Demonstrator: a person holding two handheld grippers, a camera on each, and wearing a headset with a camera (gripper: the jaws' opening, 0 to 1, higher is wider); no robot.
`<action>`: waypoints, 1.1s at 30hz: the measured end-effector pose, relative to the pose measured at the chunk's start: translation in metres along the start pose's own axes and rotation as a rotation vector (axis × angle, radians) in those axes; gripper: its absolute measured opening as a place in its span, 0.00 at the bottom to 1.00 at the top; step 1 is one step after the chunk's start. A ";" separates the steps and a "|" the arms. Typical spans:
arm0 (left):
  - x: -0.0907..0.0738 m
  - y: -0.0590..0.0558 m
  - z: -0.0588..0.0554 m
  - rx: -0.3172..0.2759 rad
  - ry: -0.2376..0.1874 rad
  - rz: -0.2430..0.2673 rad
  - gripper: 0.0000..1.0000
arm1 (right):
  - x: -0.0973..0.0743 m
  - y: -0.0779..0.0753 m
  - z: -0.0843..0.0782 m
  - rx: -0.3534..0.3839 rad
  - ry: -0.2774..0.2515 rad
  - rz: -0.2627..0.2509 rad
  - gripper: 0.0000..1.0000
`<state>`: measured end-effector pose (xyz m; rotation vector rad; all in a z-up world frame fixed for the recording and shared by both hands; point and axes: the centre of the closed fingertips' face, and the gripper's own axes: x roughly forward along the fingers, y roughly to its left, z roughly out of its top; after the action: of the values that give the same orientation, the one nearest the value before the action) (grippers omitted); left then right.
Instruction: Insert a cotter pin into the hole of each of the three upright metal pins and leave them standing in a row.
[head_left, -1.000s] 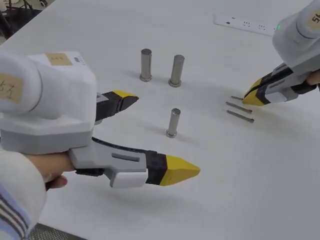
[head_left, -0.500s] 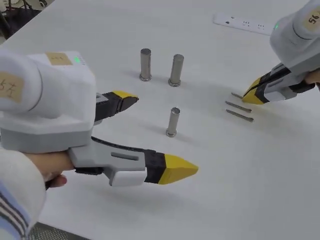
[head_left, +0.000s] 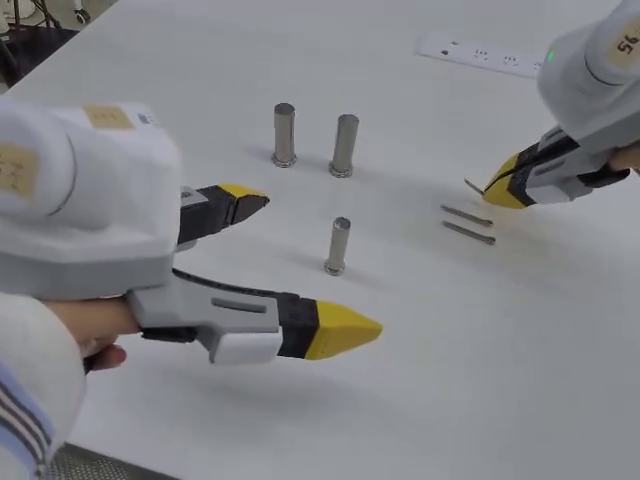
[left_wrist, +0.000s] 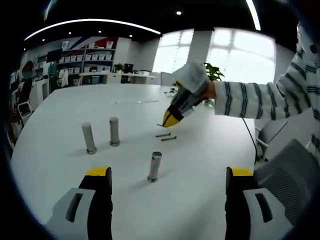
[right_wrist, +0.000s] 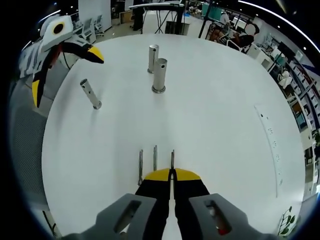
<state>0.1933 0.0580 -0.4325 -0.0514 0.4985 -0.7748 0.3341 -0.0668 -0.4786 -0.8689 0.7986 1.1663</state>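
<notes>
Three upright metal pins stand on the white table: two side by side at the back (head_left: 284, 133) (head_left: 345, 145) and one nearer (head_left: 338, 245). My right gripper (head_left: 497, 192) is shut on one cotter pin (head_left: 471, 185), which sticks out past its yellow tips and shows thin between the jaws (right_wrist: 172, 159). Two more cotter pins (head_left: 466, 215) (head_left: 469, 233) lie flat just beside it. My left gripper (head_left: 300, 265) stands wide open with nothing in it, a little short of the near upright pin (left_wrist: 155, 166).
A white power strip (head_left: 478, 55) lies at the table's far right edge. In the left gripper view, a person's striped sleeve (left_wrist: 250, 97) reaches in from the right, and shelves and office chairs stand beyond the table.
The right gripper has lifted slightly with the cotter pin, whose free end now points up off the table. The left gripper has stayed put; the head view shifted a little.
</notes>
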 end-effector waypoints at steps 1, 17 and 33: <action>0.000 0.000 0.001 -0.003 -0.002 0.001 0.93 | -0.002 0.000 0.001 -0.003 -0.007 -0.004 0.00; -0.003 0.003 0.010 -0.053 -0.024 0.003 0.86 | -0.047 0.019 0.038 -0.052 -0.193 -0.130 0.00; 0.011 -0.001 0.033 -0.130 -0.037 -0.040 0.69 | -0.073 0.064 0.063 -0.125 -0.351 -0.192 0.00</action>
<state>0.2142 0.0454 -0.4076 -0.1966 0.5139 -0.7790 0.2618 -0.0312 -0.3960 -0.7945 0.3515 1.1642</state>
